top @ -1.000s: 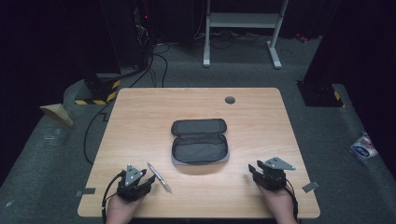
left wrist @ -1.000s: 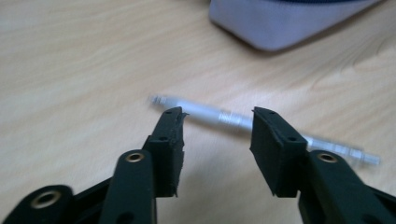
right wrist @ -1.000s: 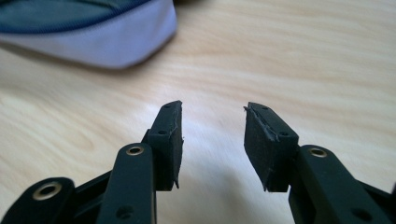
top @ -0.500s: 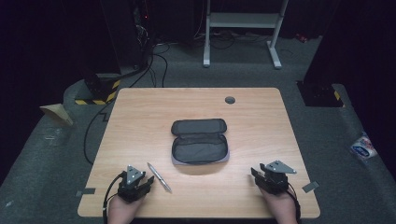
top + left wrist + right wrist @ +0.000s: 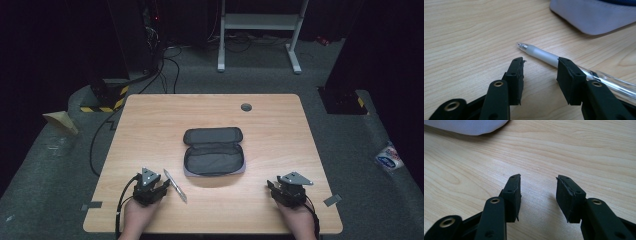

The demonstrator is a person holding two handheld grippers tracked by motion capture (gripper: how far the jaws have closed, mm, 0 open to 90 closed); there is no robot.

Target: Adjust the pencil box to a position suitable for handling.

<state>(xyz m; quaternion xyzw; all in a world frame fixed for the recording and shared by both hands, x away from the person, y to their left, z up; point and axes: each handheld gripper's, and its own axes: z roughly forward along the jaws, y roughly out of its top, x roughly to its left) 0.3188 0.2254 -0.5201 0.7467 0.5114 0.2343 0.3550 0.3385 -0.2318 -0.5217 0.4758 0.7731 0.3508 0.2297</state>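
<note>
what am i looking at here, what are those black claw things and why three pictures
Those are not robot arms. A person holds a hand-held tool with two black jaws in each hand: the left gripper and the right gripper. The high view is taken by a camera above the wooden table. The other two pictures come from small cameras riding on each gripper, looking along its jaws. On the table lie an open dark pencil case and a clear pen. The left gripper's jaws stand open, with the pen passing behind one of them. The right gripper's jaws are open over bare wood. Nothing is held.
</note>
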